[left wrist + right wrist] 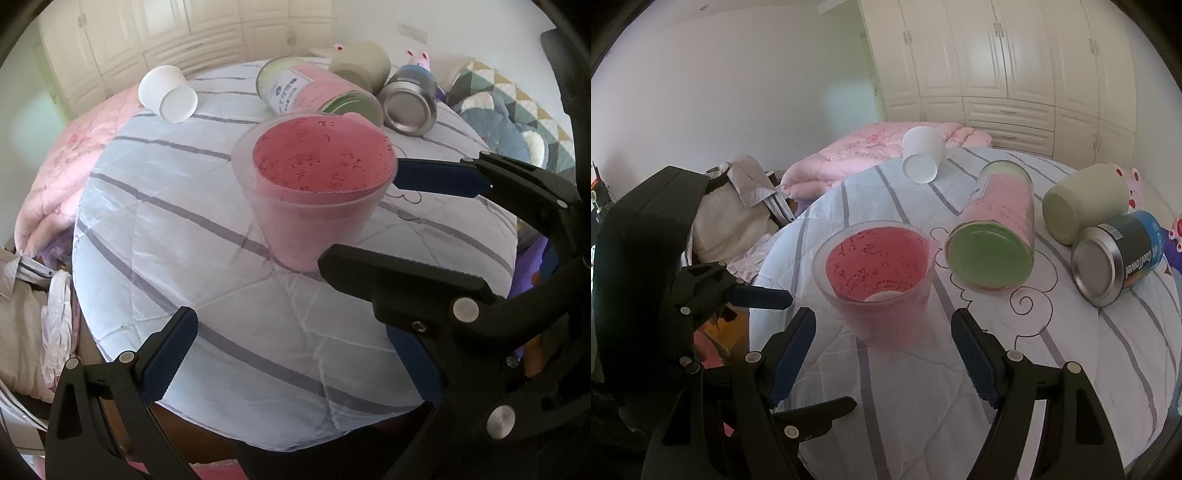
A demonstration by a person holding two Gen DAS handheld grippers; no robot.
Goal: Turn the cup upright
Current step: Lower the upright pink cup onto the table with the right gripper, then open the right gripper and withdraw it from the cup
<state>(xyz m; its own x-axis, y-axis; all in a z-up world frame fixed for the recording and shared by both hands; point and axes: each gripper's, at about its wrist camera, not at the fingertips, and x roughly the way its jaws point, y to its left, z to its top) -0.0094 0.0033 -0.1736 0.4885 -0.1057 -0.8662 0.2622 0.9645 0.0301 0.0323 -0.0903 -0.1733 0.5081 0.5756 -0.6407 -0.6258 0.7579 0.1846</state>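
Note:
A clear plastic cup lined with pink paper [314, 195] stands upright, mouth up, on the striped cloth; it also shows in the right wrist view [877, 275]. My left gripper [295, 350] is open, its fingers spread wide in front of the cup and apart from it. My right gripper [882, 347] is open, its fingers on either side of the cup's base without touching. In the left wrist view the right gripper [388, 218] reaches in from the right around the cup. In the right wrist view the left gripper [757, 295] sits to the cup's left.
On the round striped table [1052, 350] several cups lie on their sides: a white one [921, 155], a tall pink-and-green one [993, 243], a beige one [1082, 201] and a steel can [1115, 258]. A pink quilt [849, 155] and clothes [735, 206] lie behind.

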